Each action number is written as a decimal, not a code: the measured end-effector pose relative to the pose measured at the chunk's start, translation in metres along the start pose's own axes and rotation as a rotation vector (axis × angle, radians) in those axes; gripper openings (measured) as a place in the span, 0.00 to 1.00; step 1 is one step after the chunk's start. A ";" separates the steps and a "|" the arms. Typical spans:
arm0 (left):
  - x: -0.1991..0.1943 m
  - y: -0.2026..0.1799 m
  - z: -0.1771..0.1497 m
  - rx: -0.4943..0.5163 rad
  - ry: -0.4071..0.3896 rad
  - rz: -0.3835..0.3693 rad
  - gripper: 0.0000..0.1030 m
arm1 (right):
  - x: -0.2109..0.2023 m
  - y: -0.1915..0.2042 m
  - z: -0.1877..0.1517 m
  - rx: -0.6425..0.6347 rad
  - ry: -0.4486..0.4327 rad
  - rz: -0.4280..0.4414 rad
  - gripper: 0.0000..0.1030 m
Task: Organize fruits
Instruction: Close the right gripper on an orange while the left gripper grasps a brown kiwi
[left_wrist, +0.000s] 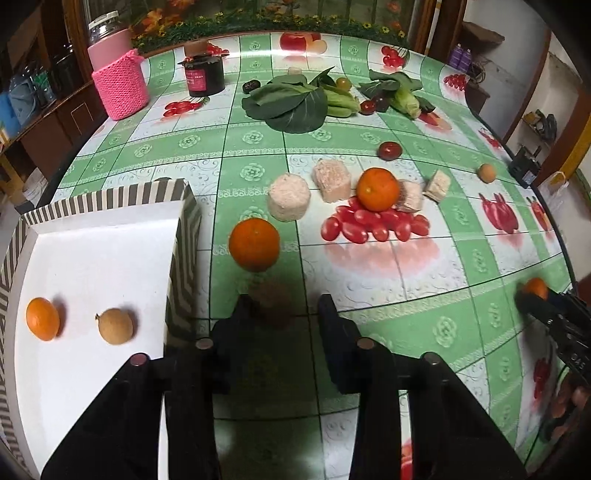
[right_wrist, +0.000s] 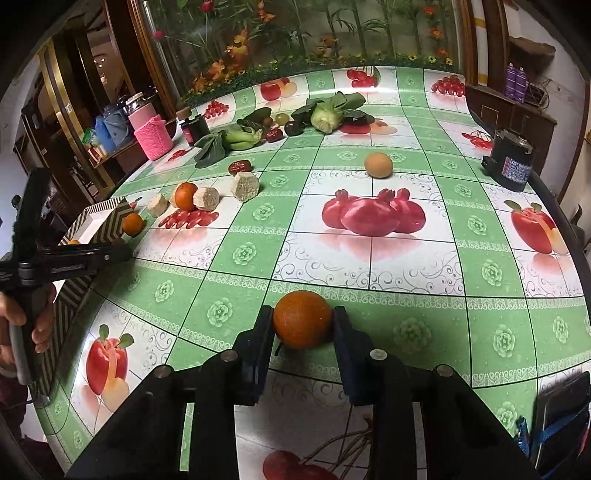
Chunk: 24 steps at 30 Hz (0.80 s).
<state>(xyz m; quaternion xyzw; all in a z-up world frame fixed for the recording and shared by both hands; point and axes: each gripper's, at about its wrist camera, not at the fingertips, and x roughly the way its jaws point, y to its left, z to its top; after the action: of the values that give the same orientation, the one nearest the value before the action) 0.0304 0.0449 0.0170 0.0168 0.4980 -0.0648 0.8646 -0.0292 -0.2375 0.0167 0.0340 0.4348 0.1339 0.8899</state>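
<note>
My right gripper (right_wrist: 303, 317) is shut on an orange (right_wrist: 302, 324), held just above the table; it also shows at the far right of the left wrist view (left_wrist: 535, 288). My left gripper (left_wrist: 282, 299) is open and empty, just right of the striped box (left_wrist: 183, 236). The box holds a small orange (left_wrist: 42, 318) and a brown longan (left_wrist: 115, 326). Two more oranges lie on the table: one (left_wrist: 254, 243) just ahead of my left gripper, one (left_wrist: 378, 188) among the pale food blocks (left_wrist: 289, 196).
Leafy greens (left_wrist: 291, 101), dark red fruits (left_wrist: 389, 150) and an egg (right_wrist: 378, 165) lie farther back. A pink knitted jar (left_wrist: 120, 79) and a black can (left_wrist: 204, 75) stand at the far left. A black device (right_wrist: 511, 160) sits at the right edge.
</note>
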 end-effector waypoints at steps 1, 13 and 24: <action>0.000 0.000 0.000 0.004 0.000 0.000 0.30 | 0.000 0.001 0.000 -0.001 0.001 0.001 0.32; -0.021 0.006 -0.013 -0.012 -0.026 -0.047 0.19 | -0.010 0.032 0.005 -0.035 -0.019 0.056 0.32; -0.070 0.026 -0.027 -0.030 -0.089 -0.077 0.19 | -0.008 0.093 0.010 -0.095 -0.020 0.149 0.31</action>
<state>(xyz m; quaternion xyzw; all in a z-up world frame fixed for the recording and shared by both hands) -0.0238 0.0798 0.0626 -0.0181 0.4602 -0.0913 0.8829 -0.0455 -0.1499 0.0451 0.0253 0.4151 0.2201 0.8824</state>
